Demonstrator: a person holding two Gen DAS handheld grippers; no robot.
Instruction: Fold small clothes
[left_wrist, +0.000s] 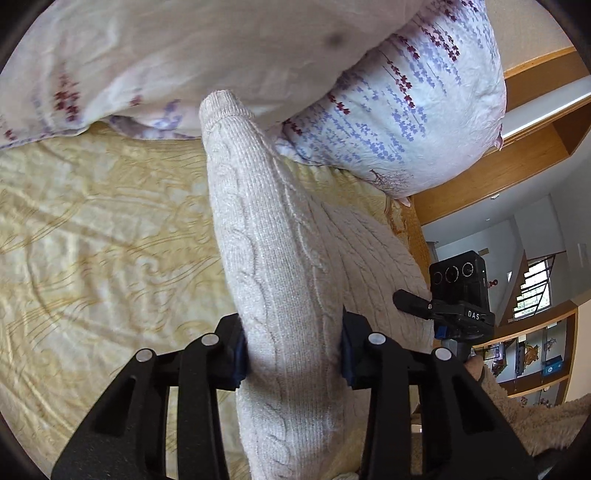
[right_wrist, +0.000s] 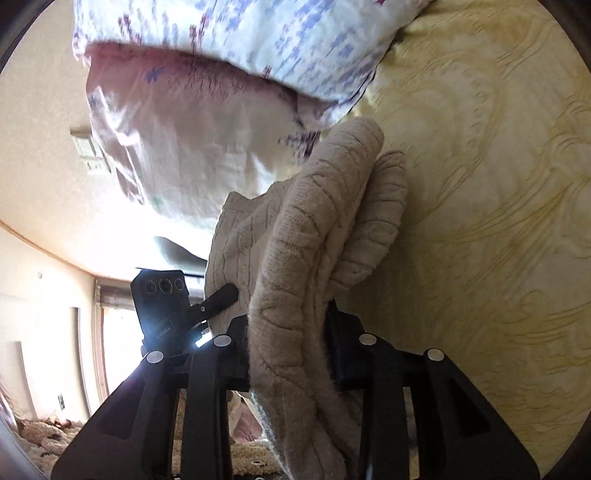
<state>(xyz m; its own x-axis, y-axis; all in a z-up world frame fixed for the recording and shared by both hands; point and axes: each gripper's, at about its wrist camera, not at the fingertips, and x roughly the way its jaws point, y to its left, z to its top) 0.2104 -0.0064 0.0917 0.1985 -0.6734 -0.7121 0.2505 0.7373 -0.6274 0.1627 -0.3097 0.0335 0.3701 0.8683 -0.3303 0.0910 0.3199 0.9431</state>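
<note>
A cream cable-knit sweater (left_wrist: 273, 258) hangs stretched between both grippers above a yellow patterned bedspread (left_wrist: 103, 229). My left gripper (left_wrist: 291, 347) is shut on a bunched fold of the sweater, which runs forward from the jaws toward the pillows. My right gripper (right_wrist: 288, 343) is shut on another bunched part of the same sweater (right_wrist: 314, 240), with folds drooping ahead of the jaws. The right gripper also shows in the left wrist view (left_wrist: 458, 295), and the left gripper shows in the right wrist view (right_wrist: 166, 302).
Two floral pillows (left_wrist: 399, 122) lie at the head of the bed, just beyond the sweater; they also fill the top of the right wrist view (right_wrist: 207, 96). A wooden headboard (left_wrist: 517, 155) and shelves stand behind. A shaggy rug (right_wrist: 44, 439) lies on the floor.
</note>
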